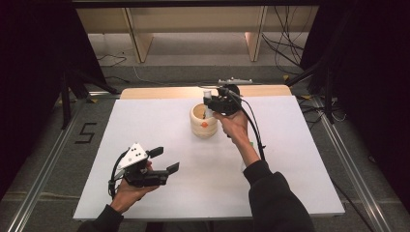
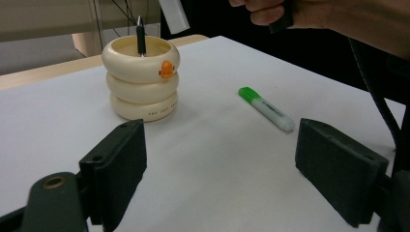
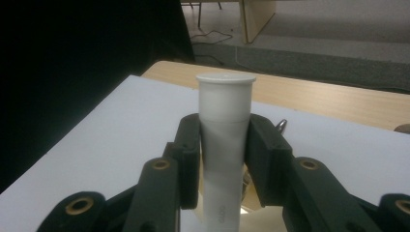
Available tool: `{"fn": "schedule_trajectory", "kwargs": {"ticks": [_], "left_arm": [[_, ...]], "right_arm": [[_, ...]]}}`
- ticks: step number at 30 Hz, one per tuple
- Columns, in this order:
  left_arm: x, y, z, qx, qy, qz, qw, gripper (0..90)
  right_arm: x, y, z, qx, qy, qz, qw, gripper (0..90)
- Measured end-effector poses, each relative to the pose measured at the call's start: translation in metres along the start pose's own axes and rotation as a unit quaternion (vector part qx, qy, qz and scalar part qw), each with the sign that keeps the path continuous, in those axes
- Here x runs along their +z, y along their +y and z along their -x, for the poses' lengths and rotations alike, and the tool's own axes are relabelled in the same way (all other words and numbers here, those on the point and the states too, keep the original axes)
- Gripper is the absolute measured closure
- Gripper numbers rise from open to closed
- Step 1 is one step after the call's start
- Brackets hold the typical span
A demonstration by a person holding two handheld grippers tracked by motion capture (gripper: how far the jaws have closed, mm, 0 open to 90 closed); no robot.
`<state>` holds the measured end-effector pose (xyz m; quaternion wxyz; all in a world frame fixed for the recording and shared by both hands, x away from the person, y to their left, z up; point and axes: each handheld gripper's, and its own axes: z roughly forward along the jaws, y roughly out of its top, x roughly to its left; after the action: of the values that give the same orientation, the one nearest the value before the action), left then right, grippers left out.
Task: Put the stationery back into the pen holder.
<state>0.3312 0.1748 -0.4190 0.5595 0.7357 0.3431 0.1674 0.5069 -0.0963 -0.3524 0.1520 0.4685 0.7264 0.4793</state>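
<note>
Cream holder (image 2: 140, 79) contains dark pen (image 2: 140, 35)

The table (image 1: 145, 193) carries a white sheet over a pale wooden top, with a strip of bare wood exposed along the far edge (image 1: 159, 92). The floor (image 1: 43, 145) is grey carpet, marked with a black figure 5 (image 1: 85, 133) to the left of the table. Metal rails (image 1: 41, 179) run along the floor on both sides. Beyond the table stands light wooden furniture (image 1: 140, 43) with upright panels, well apart from the table. Black cables (image 1: 283, 46) trail across the floor at the far right. Black curtains (image 1: 29, 58) hang on both sides, leaving the edges of the room dark. Light falls mainly on the tabletop.
</note>
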Motion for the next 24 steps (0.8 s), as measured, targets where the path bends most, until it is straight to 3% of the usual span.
{"fn": "schedule_trajectory", "kwargs": {"ticks": [24], "left_arm": [[0.0, 0.0, 0.0, -0.002, -0.005, 0.001, 1.0, 18.0]], "right_arm": [[0.04, -0.003, 0.001, 0.011, -0.026, -0.022, 0.9994, 68.2]]}}
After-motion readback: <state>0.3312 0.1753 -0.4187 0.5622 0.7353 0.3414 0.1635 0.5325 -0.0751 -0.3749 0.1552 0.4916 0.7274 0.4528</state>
